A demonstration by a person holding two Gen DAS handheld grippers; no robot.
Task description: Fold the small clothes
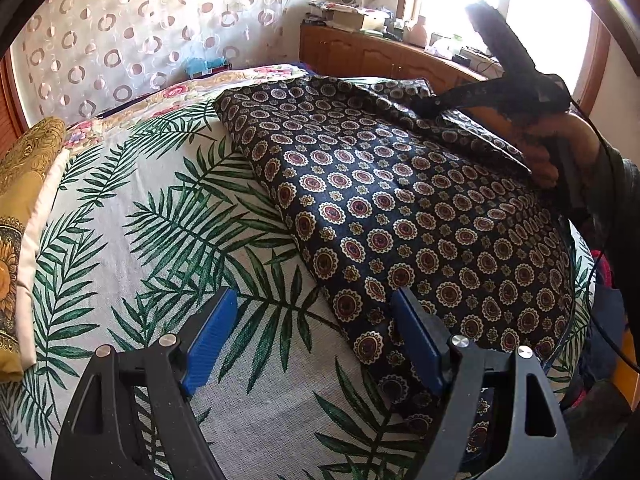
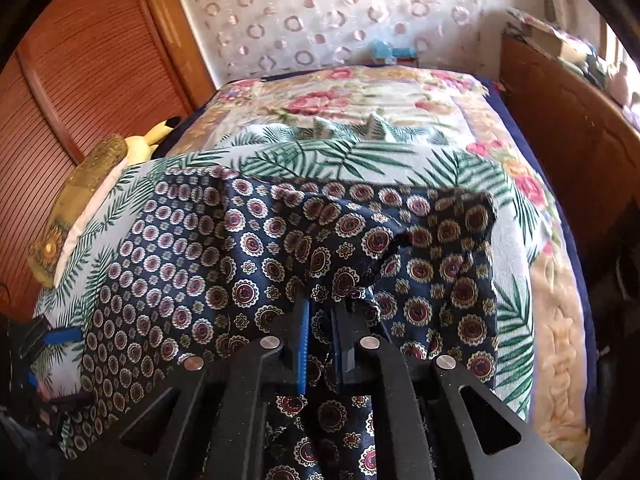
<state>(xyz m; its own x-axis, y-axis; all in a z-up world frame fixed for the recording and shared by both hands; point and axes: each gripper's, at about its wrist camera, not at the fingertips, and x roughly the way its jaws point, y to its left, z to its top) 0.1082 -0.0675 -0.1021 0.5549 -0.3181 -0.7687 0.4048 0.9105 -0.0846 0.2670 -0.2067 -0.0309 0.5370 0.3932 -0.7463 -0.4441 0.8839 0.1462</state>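
Palm-leaf cotton sheet [image 1: 132, 216] is lying beneath everything, its edges cut off by the lens. Navy medallion-print garment [image 1: 400, 216] is spreading ahead and right of the left gripper [image 1: 314, 336], whose blue fingers are standing wide, holding nothing. Right gripper [image 2: 322, 312] is pinching a garment fold; fingertips buried in cloth. No legible writing.

The tips of the right tool [image 2: 320, 316] are buried in the garment [image 2: 248, 256]; the items on the cabinet [image 1: 360, 54] are too small to be identified.
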